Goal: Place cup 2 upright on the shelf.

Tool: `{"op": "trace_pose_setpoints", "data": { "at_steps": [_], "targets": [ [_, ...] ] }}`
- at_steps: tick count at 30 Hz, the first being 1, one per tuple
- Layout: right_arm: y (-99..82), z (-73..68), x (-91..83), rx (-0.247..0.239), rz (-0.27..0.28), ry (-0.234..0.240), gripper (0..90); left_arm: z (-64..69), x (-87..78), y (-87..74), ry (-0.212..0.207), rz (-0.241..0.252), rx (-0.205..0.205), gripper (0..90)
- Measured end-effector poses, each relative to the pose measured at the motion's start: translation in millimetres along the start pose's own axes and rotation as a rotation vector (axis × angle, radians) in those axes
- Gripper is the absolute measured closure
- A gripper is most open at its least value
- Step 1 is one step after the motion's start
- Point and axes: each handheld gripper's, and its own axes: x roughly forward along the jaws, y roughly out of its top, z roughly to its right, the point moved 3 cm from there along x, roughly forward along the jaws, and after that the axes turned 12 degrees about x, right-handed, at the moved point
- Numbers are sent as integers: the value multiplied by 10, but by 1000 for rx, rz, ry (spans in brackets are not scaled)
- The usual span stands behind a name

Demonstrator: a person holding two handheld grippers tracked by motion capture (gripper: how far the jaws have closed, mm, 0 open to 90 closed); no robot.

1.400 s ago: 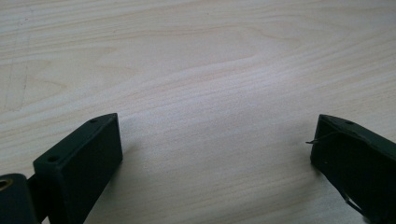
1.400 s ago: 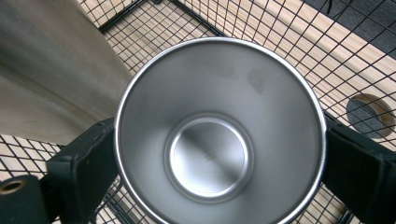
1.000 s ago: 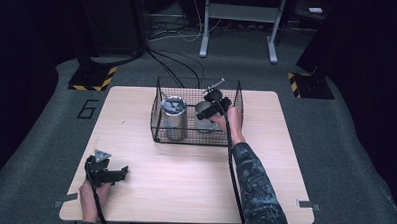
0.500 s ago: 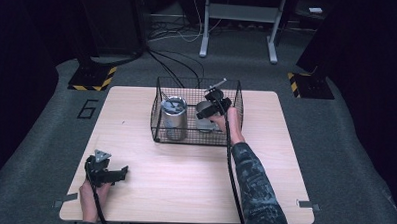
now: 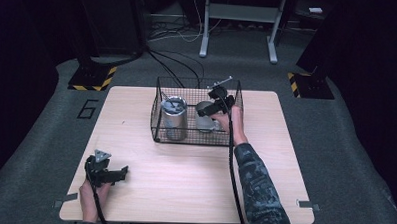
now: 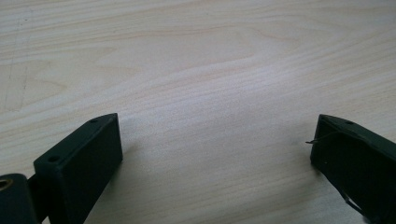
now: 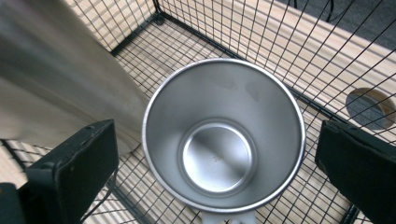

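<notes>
A black wire basket (image 5: 159, 110) stands at the back middle of the wooden table (image 5: 184, 166). Inside it a tall steel canister (image 5: 174, 118) stands at the left and a smaller steel cup (image 5: 204, 117) (image 7: 223, 140) stands upright and empty at the right. My right gripper (image 5: 211, 108) (image 7: 215, 163) hovers open just above the cup, one jaw on each side of its rim, touching nothing. The canister's wall (image 7: 56, 79) rises close beside the cup. My left gripper (image 5: 115, 173) (image 6: 215, 154) rests low over bare wood near the front left edge, open and empty.
A round hole in the tabletop (image 7: 369, 108) lies beyond the basket's wire wall. Dark floor with cables (image 5: 173, 66), hazard-striped feet (image 5: 90, 80) and a metal stand (image 5: 239, 23) surrounds the table.
</notes>
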Motion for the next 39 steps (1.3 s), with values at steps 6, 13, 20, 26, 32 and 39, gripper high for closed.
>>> {"op": "trace_pose_setpoints", "data": {
  "at_steps": [6,13,20,26,32,39],
  "targets": [
    [-22,-41,-174,-27,29,15,0,-1,0,0,1,0,1,21],
    [-118,-140,-420,-86,44,44,0,-2,0,0,0,-1,1,21],
    [-255,-315,-697,-149,72,66,0,-2,0,0,0,0,1,21],
    [-418,-445,-899,-211,90,71,0,-2,0,0,0,0,1,21],
    [-658,-447,-1094,-240,103,62,0,-1,0,0,0,0,1,21],
    [-974,-278,-1203,-216,116,46,0,-2,0,0,0,-1,1,21]
  ]
}}
